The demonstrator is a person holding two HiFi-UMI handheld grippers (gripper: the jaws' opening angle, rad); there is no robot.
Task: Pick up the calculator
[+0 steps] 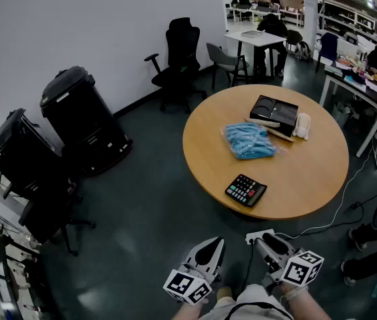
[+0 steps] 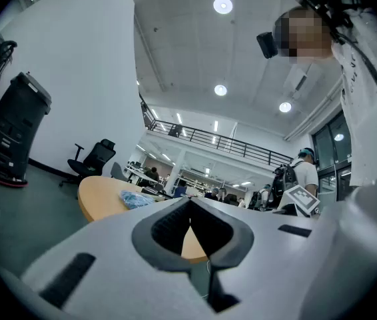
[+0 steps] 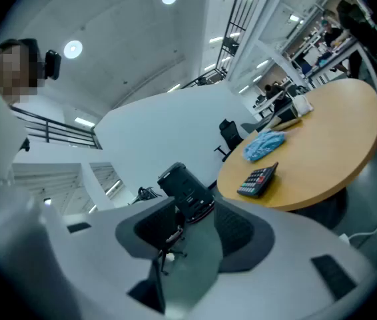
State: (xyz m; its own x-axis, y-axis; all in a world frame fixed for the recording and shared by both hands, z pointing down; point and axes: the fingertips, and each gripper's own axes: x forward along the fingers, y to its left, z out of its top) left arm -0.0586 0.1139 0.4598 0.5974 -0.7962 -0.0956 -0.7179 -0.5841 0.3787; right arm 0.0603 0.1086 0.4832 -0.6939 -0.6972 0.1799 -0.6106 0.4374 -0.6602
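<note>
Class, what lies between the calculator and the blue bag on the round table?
Only bare wood of the round table: the head view shows the calculator and the blue bag apart, nothing between them.

Our left tool (image 1: 212, 245) and right tool (image 1: 262, 243) are pale grey, with dark ribbed pads (image 3: 236, 229) and black-and-white marker cubes (image 1: 187, 287); we wear a white top (image 2: 370, 132).

We see a round wooden table (image 1: 308, 185) carrying a crumpled blue plastic bag (image 1: 248, 141), a black box (image 1: 274, 114) just behind it and a white bundle (image 1: 302, 125) beside the box. Two black bins (image 1: 82, 119) stand along the white wall, with a black office chair (image 1: 178, 62) farther back. A white cable (image 1: 338, 212) trails across the dark floor.
</note>
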